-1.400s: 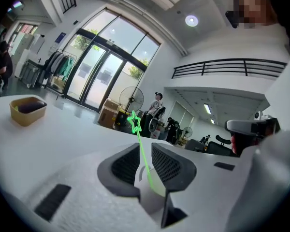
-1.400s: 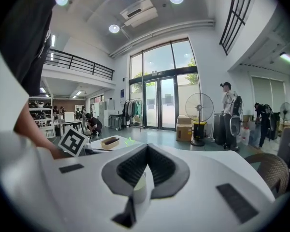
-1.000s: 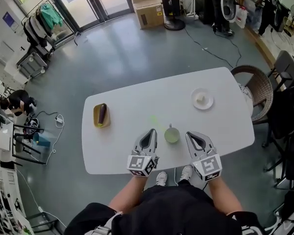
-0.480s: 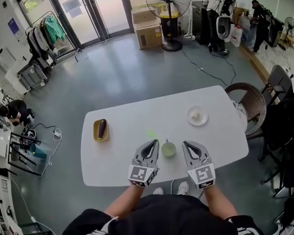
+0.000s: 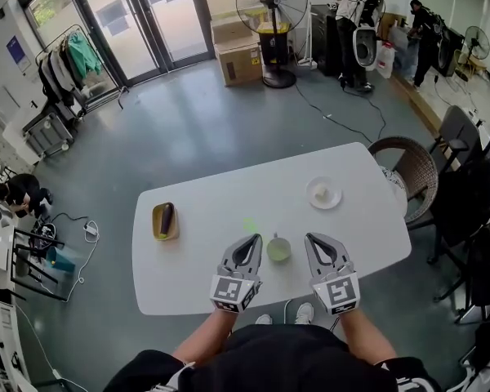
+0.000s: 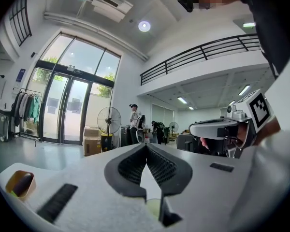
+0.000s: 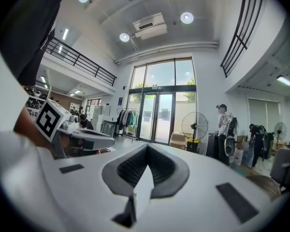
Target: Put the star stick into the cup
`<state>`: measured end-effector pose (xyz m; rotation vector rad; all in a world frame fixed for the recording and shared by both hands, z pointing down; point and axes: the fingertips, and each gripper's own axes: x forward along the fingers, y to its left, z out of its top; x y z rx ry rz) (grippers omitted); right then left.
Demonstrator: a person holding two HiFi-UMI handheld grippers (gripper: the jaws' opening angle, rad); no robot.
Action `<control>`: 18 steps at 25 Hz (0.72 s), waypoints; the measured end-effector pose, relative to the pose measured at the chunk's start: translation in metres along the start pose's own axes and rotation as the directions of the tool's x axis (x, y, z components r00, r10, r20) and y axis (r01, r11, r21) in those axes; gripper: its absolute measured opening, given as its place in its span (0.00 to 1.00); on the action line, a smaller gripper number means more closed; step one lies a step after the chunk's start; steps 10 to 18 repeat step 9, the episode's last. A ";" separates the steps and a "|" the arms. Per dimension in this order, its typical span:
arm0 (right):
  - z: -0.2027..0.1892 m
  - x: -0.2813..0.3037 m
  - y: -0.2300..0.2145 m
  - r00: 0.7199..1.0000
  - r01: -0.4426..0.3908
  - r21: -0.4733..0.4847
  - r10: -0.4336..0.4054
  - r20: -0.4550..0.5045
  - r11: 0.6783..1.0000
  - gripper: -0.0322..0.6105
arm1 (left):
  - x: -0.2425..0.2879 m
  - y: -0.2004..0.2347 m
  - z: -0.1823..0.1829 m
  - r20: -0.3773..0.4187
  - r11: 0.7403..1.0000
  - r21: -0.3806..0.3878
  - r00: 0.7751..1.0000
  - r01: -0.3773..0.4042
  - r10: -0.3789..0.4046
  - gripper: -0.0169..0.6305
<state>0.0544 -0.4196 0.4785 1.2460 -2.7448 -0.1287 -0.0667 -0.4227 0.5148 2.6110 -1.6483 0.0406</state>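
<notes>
Star stick (image 5: 249,224) is seen only as a faint, pale-green shape lying flat on the white desk (image 5: 204,260), just beyond the left gripper (image 5: 248,242) and to the left of the cup (image 5: 278,249); its outline cannot be made out in detail. The light-green cup is set upright near the desk's near edge, between the two grippers and touched by neither.

The left gripper is held low over the desk just left of the cup. In the left gripper view its fingers (image 6: 128,166) are seen pressed together at the tips, with nothing clamped between them; a patch of pale green is glimpsed through the gap lower down. The right gripper (image 5: 315,240) is held just right of the cup, and in the right gripper view its fingers (image 7: 166,166) are likewise seen closed tip to tip on nothing.

A yellow dish (image 5: 157,229) carrying a dark oblong item (image 5: 167,216) is placed toward the desk's left end, well apart from the cup. A white plate (image 5: 332,198) with a small pale item is set toward the far right. A wicker chair (image 5: 410,167) is drawn up at the right end, and a standing fan (image 5: 271,5) is seen across the floor.
</notes>
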 end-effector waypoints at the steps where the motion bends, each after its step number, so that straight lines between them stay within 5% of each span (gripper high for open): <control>1: 0.001 0.000 0.000 1.000 0.005 0.000 -0.005 0.002 1.000 0.05 | 0.000 -0.001 0.001 0.002 1.000 0.001 1.000 0.006 -0.006 0.05; 18: 0.008 0.003 -0.010 0.999 0.028 0.013 -0.029 0.020 1.000 0.05 | 0.007 0.000 0.008 0.018 1.000 0.007 1.000 0.005 -0.006 0.05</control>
